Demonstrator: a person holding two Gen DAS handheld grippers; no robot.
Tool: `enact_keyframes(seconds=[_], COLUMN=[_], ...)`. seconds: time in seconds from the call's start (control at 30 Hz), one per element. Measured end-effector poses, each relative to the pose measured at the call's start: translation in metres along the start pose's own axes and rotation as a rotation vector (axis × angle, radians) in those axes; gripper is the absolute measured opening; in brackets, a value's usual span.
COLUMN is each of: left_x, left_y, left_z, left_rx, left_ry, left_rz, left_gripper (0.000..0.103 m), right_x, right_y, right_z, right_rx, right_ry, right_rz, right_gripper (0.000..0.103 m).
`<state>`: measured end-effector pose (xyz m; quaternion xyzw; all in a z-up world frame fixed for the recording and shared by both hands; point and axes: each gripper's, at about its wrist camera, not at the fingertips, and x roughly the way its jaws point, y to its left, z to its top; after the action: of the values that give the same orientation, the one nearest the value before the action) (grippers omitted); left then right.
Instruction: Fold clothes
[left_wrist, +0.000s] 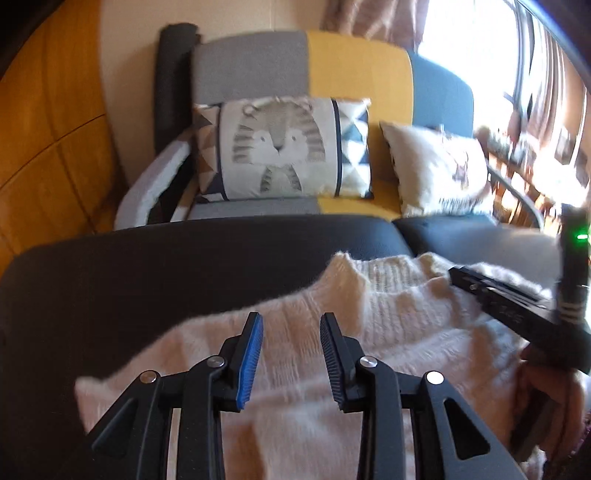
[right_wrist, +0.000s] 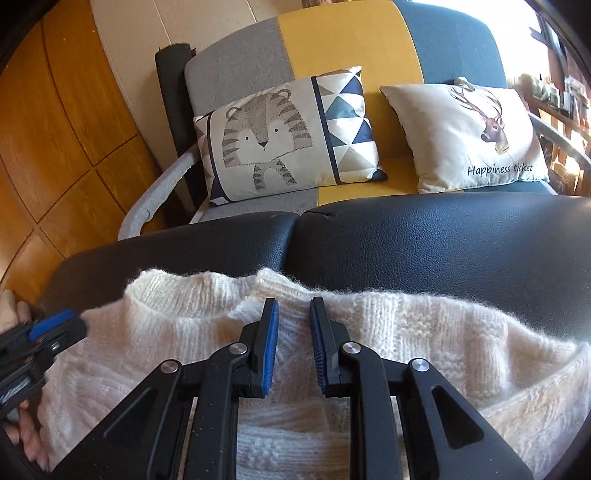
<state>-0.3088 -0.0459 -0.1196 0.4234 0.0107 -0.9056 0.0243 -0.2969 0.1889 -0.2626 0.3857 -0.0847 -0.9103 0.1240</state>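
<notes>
Home lounge; cushioned sofa (right_wrist: 332, 44)

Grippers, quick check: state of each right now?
Left gripper: open, empty, above the fluffy cream knitted sweater.
Right gripper: open, empty, above the same sweater near its collar.

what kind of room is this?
Likely a home living room: a grey-yellow-blue sofa with a tiger cushion, wood flooring, and a white knit sweater on a black leather surface.

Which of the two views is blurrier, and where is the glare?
Left wrist view: motion-blurred, tiger cushion smeared, window blown out at upper right. Right wrist view: sharp, knit of the sweater and the deer cushion lettering crisp, only mild glare at far right.
</notes>
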Motion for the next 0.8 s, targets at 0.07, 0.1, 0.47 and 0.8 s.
enact_keyframes(seconds=[0.07,0.1,0.47,0.8], left_x=[0.016,0.022,0.043,0.041], left_y=[-0.007,-0.011,-0.028,-0.013], left_z=[0.006,0.007,0.004,-0.007], left_rx=[0.046,0.069,0.095,0.011], left_ry=[0.033,0.039,-0.014,-0.084], left_rz=[-0.013,-0.008,-0.138,-0.177], left_gripper=[0.019,0.017,0.012,0.013], right_x=[0.0,-0.001,-0.003,-0.006], right_y=[0.001,0.0,-0.008,0.043], right_z=[0.0,-0.001,-0.003,0.011], right_rx=[-0.003,-0.001,0.034,-0.183], right_ry=[-0.006,-0.01,-0.027,0.071], right_rz=[-0.004,-0.001,0.03,0.204], right_gripper=[0.019,0.019,0.019,0.03])
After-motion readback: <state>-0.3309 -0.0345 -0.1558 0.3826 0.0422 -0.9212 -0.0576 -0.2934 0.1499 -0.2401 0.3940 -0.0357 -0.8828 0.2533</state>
